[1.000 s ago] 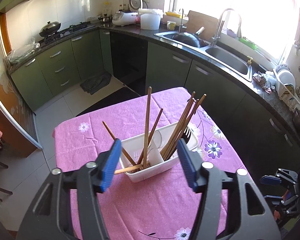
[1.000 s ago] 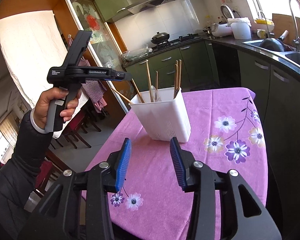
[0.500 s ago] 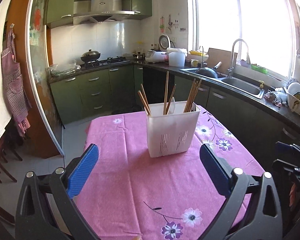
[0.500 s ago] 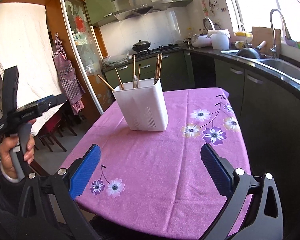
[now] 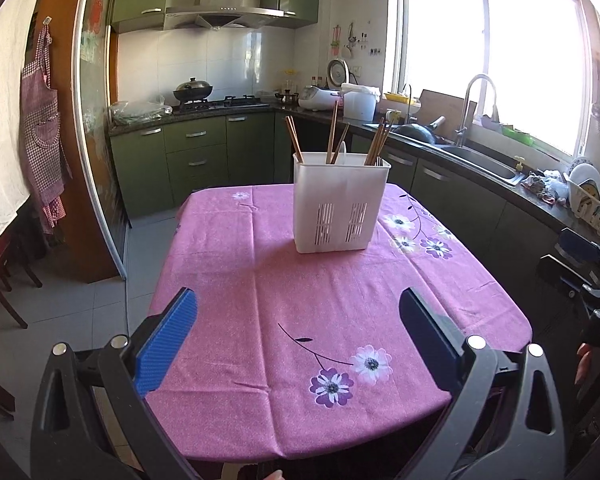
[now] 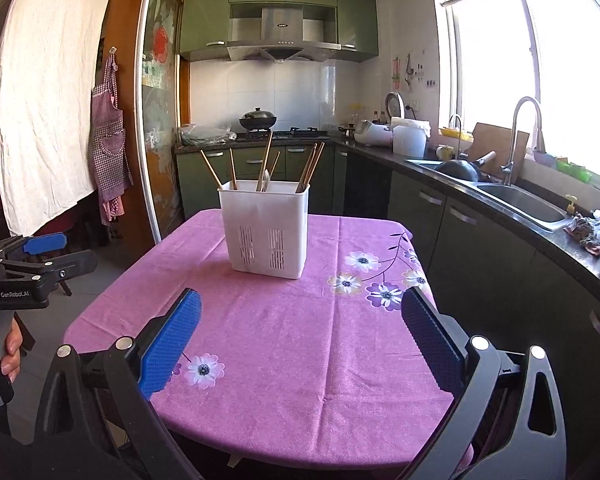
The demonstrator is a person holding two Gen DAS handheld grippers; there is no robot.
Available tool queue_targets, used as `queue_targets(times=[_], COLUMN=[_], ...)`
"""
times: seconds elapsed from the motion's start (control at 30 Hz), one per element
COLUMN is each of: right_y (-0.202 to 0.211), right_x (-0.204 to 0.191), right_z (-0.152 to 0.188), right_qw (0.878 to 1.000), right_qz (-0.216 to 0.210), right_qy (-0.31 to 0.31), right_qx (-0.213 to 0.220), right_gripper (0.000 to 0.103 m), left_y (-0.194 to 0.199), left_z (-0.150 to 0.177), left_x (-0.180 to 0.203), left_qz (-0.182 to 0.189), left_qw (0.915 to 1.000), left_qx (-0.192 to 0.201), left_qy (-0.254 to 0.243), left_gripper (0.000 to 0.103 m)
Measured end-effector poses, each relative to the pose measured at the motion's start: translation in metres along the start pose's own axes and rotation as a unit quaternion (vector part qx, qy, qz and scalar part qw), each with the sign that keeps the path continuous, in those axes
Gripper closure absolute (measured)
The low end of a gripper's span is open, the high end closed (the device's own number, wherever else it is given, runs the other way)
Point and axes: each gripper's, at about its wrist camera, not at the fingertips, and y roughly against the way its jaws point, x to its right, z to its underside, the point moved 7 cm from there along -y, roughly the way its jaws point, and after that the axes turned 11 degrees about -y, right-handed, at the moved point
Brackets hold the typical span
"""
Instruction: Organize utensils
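A white slotted utensil holder (image 5: pixel 340 200) (image 6: pixel 266 232) stands upright toward the far end of the pink flowered tablecloth (image 5: pixel 260 280) (image 6: pixel 340 340). Several wooden chopsticks (image 5: pixel 332 132) (image 6: pixel 266 160) and a pale spoon stick up out of it. My left gripper (image 5: pixel 298 300) is open wide over the near part of the table, with nothing between its blue pads. My right gripper (image 6: pixel 300 300) is also open wide and empty, well short of the holder. Each gripper shows at the edge of the other's view: left gripper (image 6: pixel 66 250), right gripper (image 5: pixel 560 256).
Green cabinets and a dark counter run behind and to the right of the table, with a sink and tap (image 6: pixel 524 200), a wok on the stove (image 5: pixel 192 90) and a dish rack (image 5: pixel 588 196). A sliding door and hanging apron (image 6: pixel 108 140) are on the left.
Both grippers opened from half-shut to wide and drew back from the holder. The left one came down from above the holder to a lower spot at the table's near end.
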Motion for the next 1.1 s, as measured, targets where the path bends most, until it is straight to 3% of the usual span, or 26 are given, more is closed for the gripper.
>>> queue_targets(times=[0.57, 1.1], right_y=[0.04, 0.04], right_x=[-0.006, -0.005], right_z=[0.002, 0.001], right_qw=[1.0, 1.0], right_qz=[-0.002, -0.01], right_qy=[0.003, 0.001], right_qx=[0.022, 0.015], right_gripper=[0.004, 0.004], left_y=[0.043, 0.045], left_z=[0.003, -0.001], left_x=[-0.001, 0.004], left_qz=[-0.016, -0.013], left_qw=[0.9995, 0.9996], left_qx=[0.026, 0.026], left_qy=[-0.002, -0.004], left_gripper=[0.007, 0.007])
